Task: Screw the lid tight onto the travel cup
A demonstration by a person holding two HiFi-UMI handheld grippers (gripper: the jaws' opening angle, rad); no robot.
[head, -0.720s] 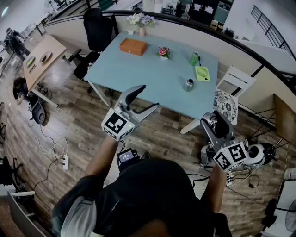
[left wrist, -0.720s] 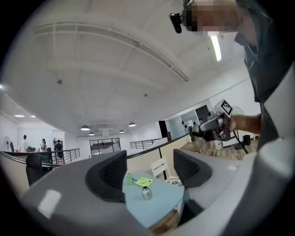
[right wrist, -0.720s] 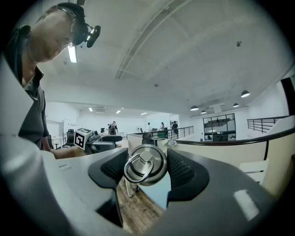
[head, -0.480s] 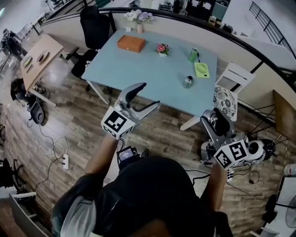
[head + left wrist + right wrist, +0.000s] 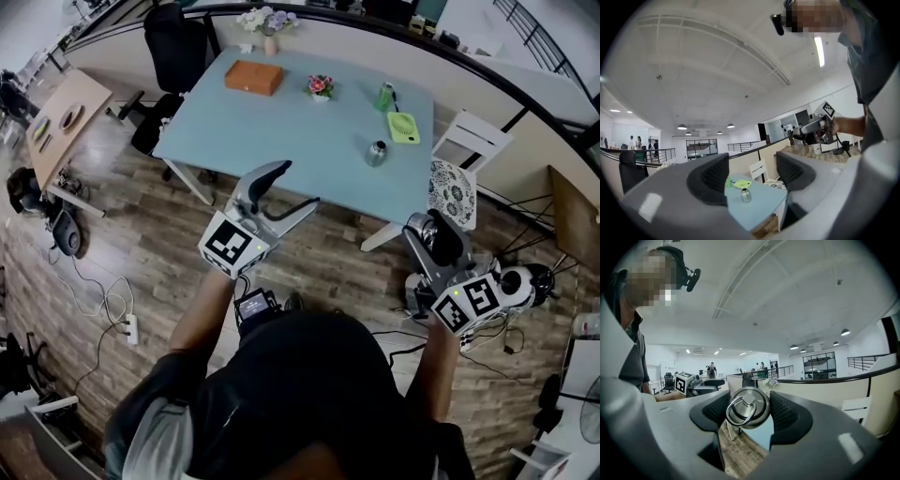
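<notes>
The metal travel cup point(image 5: 376, 152) stands on the light blue table point(image 5: 281, 131), near its right end; the left gripper view shows the cup point(image 5: 746, 195) small and far off between the jaws. My left gripper point(image 5: 295, 186) is open and empty, held over the wooden floor short of the table. My right gripper point(image 5: 749, 411) is shut on the round steel lid point(image 5: 754, 420) with its ring handle facing the camera. In the head view the right gripper point(image 5: 433, 232) hangs over the floor right of the table's near corner.
On the table sit an orange box point(image 5: 253, 77), a small flower pot point(image 5: 320, 86), a green bottle point(image 5: 384, 96) and a green pad point(image 5: 404, 127). A white chair point(image 5: 472, 142) and a patterned seat point(image 5: 453, 202) stand at its right end. Cables and a power strip point(image 5: 131, 328) lie on the floor.
The table has slid slightly up and left in the head view as the camera shifts. Both grippers keep nearly the same pose, the lid still held in the right one.
</notes>
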